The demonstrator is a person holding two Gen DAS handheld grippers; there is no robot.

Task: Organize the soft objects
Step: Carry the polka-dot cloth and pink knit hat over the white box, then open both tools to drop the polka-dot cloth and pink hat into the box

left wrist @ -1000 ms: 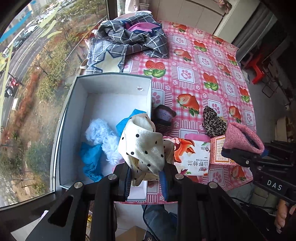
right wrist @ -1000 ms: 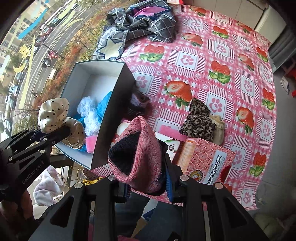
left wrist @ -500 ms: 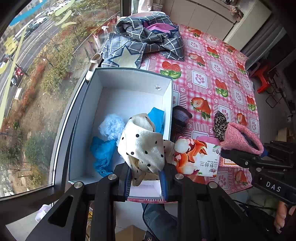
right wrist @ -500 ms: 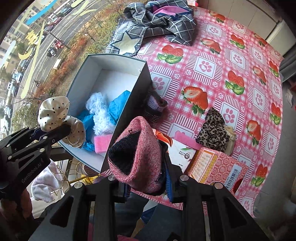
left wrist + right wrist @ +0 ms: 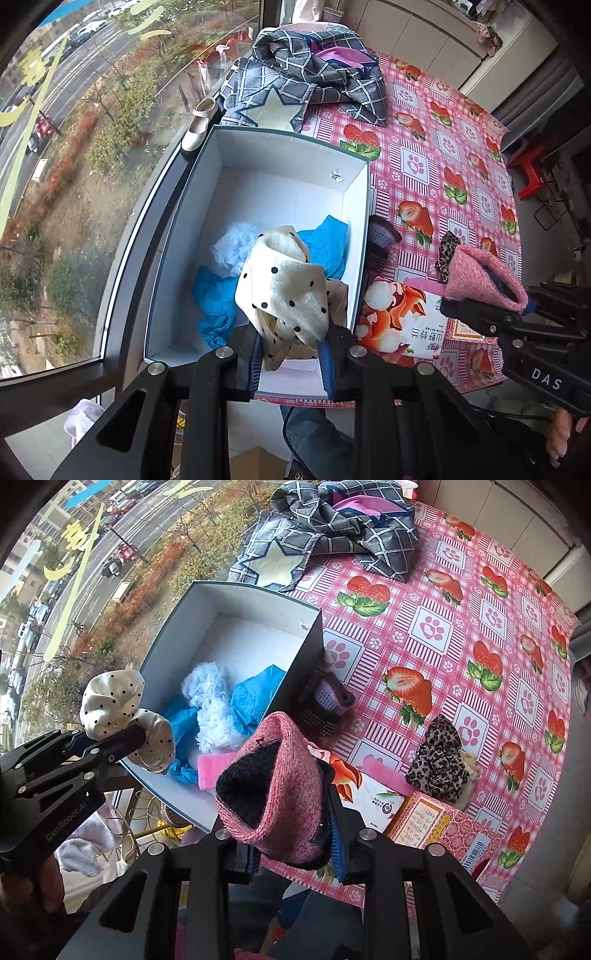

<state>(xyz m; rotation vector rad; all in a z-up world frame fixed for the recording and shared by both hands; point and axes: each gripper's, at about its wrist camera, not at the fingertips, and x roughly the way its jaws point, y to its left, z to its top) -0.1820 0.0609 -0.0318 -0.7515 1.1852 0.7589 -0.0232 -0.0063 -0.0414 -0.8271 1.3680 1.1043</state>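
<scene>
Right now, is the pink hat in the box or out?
Out. The right gripper holds the pink hat in the air, beside the box, not inside.

Left tongs (image 5: 290,349) and right tongs (image 5: 295,843) both clamped on cloth (held side by side)

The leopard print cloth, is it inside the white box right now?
No, the leopard print cloth lies on the strawberry tablecloth, well to the right of the white box.

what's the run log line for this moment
left gripper: holds polka-dot cloth | right gripper: holds pink knit hat | box: partly filled
</scene>
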